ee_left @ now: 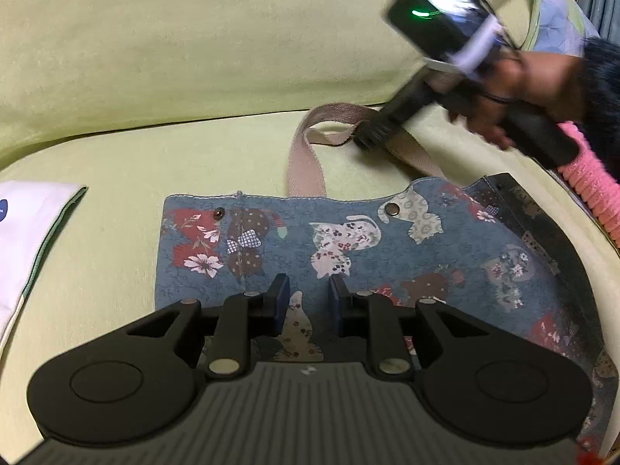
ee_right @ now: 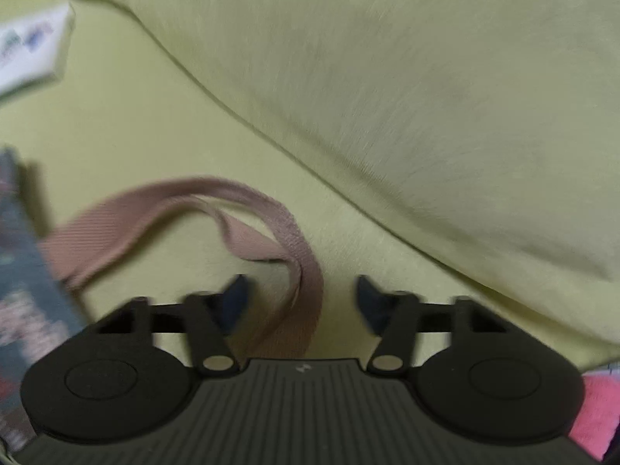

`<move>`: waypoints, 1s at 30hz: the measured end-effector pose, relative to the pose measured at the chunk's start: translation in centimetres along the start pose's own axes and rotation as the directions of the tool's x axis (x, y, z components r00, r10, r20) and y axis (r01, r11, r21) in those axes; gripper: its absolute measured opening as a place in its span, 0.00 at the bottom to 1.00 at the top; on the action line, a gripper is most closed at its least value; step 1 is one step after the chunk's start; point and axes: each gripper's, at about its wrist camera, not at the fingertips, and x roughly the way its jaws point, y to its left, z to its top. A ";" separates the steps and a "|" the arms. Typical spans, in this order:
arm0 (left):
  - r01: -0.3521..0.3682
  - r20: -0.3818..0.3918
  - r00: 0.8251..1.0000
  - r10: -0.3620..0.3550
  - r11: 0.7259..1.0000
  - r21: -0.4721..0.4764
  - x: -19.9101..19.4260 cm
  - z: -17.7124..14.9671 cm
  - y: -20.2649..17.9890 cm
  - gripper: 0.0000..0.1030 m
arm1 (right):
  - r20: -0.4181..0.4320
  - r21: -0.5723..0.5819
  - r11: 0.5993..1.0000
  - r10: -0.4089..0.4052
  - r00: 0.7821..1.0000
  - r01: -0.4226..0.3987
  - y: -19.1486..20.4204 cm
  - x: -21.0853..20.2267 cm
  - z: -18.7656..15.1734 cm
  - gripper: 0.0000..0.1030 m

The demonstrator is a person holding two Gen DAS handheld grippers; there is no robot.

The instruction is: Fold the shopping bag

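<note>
Shopping bag flat on sofa seat; strap behind it; paper packet left.

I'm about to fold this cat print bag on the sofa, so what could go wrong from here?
The strap lies loose and twisted between the right gripper's open jaws; it may fold in bunched. The left gripper is open over the bag, so the cloth could shift on the soft cushion.

Printed cloth bag, woven webbing strap (matt), metal snaps
</note>
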 end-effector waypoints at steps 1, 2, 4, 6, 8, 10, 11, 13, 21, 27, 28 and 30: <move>-0.003 0.002 1.000 0.003 1.000 0.004 0.0 0.0 0.0 0.26 | 0.018 0.058 0.998 -0.019 1.000 0.018 -0.5 0.2 0.7 0.35; -0.005 0.002 1.000 0.005 1.000 0.006 0.1 0.0 0.0 0.26 | 0.033 0.136 0.991 -0.013 0.999 0.009 -1.3 0.3 1.1 0.45; -0.006 0.003 1.000 0.006 1.000 0.007 0.2 -0.1 0.0 0.26 | 0.067 0.345 0.934 0.068 0.995 -0.087 -3.7 -0.2 1.1 0.74; -0.013 0.003 1.000 0.013 1.000 0.016 0.3 -0.1 -0.2 0.28 | 0.000 0.443 0.890 0.121 0.993 -0.109 -5.0 -0.1 0.7 0.97; -0.019 0.003 1.000 0.019 0.999 0.027 0.2 -0.1 -0.2 0.30 | -0.095 0.387 0.921 0.085 0.992 -0.042 -4.5 -0.6 0.0 0.97; -0.031 0.006 1.000 0.031 0.999 0.034 -0.2 -0.2 -0.3 0.29 | -0.093 0.276 0.961 0.002 0.996 0.024 -3.2 -2.7 -1.2 0.97; -0.038 0.013 0.999 0.037 0.999 0.036 -0.6 -0.2 -0.2 0.29 | -0.046 0.254 0.966 -0.029 0.999 0.040 -2.7 -4.6 -2.2 0.96; -0.033 0.035 0.999 0.031 0.998 0.050 -1.7 -0.3 -0.2 0.27 | 0.079 0.283 0.958 -0.061 0.995 0.036 -1.8 -9.1 -4.7 0.91; 0.031 0.072 0.996 -0.045 0.983 0.180 -7.7 -5.4 -2.8 0.11 | 0.317 0.462 0.839 0.146 0.937 -0.287 7.8 -19.0 -19.6 0.27; -0.157 0.068 0.987 0.143 0.945 0.287 -10.0 -12.0 -4.0 0.12 | 0.268 0.520 0.850 -0.070 0.961 -0.083 15.5 -20.9 -26.9 0.27; -0.194 0.078 0.981 0.179 0.934 0.300 -10.3 -12.4 -4.3 0.12 | 0.262 0.541 0.837 -0.079 0.962 -0.078 15.8 -21.3 -27.3 0.27; -0.209 0.092 0.977 0.190 0.935 0.285 -11.2 -12.8 -4.5 0.10 | 0.251 0.575 0.814 -0.078 0.965 -0.084 15.9 -22.0 -27.6 0.27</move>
